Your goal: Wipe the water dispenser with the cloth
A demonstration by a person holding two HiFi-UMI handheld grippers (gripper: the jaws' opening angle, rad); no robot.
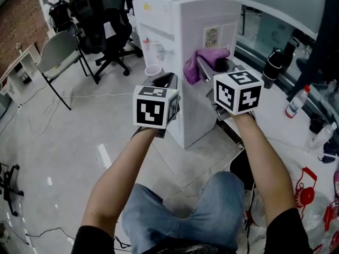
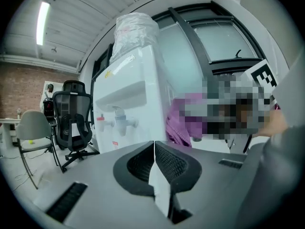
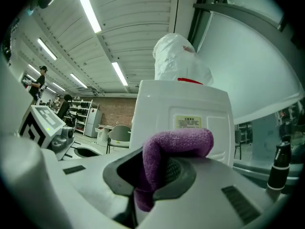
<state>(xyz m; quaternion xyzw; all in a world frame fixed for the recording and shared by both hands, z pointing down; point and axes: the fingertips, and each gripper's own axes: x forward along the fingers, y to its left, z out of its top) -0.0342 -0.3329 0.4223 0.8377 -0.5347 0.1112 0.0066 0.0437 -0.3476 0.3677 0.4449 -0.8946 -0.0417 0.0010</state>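
Observation:
The white water dispenser point(image 1: 180, 41) stands ahead of me, its two taps point(image 2: 116, 120) facing left and a plastic-wrapped bottle point(image 3: 178, 61) on top. My right gripper point(image 1: 212, 62) is shut on a purple cloth point(image 1: 204, 62), which it holds against the dispenser's side panel below a yellow label point(image 3: 190, 122). The cloth point(image 3: 167, 151) folds over the right jaws. My left gripper point(image 1: 164, 81) is shut with nothing in it, held near the dispenser's front corner; the cloth point(image 2: 183, 120) shows to its right.
A grey chair point(image 1: 58, 54) and black office chairs point(image 1: 108, 30) stand on the tiled floor at the left. A paper cup point(image 1: 152, 70) sits beside the dispenser. A dark flask point(image 1: 274, 63) and a plastic bottle point(image 1: 296, 102) stand on the counter at the right.

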